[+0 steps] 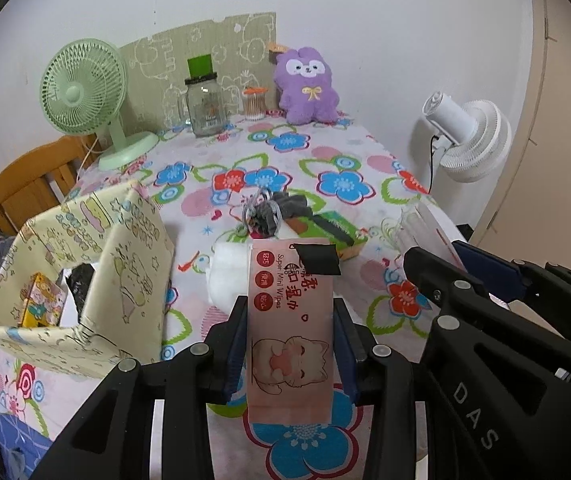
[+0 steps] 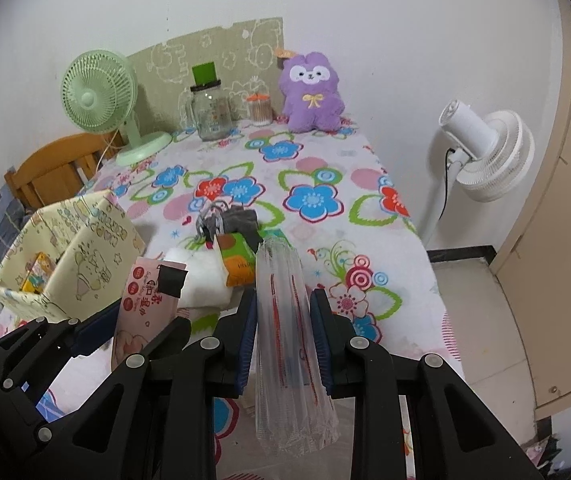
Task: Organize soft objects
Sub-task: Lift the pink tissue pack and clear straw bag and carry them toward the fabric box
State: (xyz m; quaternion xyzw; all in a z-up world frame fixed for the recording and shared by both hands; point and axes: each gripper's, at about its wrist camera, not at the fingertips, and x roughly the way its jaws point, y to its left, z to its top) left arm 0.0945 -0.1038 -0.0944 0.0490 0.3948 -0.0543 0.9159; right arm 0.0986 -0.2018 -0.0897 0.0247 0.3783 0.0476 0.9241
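My left gripper [image 1: 290, 312] is shut on a pink pack of mini wipes [image 1: 289, 320] with a cat picture, held above the flowered table; the pack also shows in the right wrist view [image 2: 141, 304]. My right gripper [image 2: 283, 304] is shut on a clear plastic packet [image 2: 289, 344] with red print, held to the right of the left gripper [image 2: 125, 328]. A cream patterned fabric box [image 1: 85, 280] stands at the left, open, with a small yellow pack [image 1: 41, 300] inside. On the table lie a white soft pad [image 1: 225, 276], a green-orange tissue pack [image 1: 333, 232] and grey socks [image 1: 277, 208].
At the table's far end stand a green desk fan [image 1: 85, 92], a glass jar [image 1: 203, 104], a cotton swab tub [image 1: 254, 103] and a purple plush toy [image 1: 307, 84]. A white floor fan [image 2: 485, 152] stands right of the table. A wooden chair [image 1: 29, 176] is at the left.
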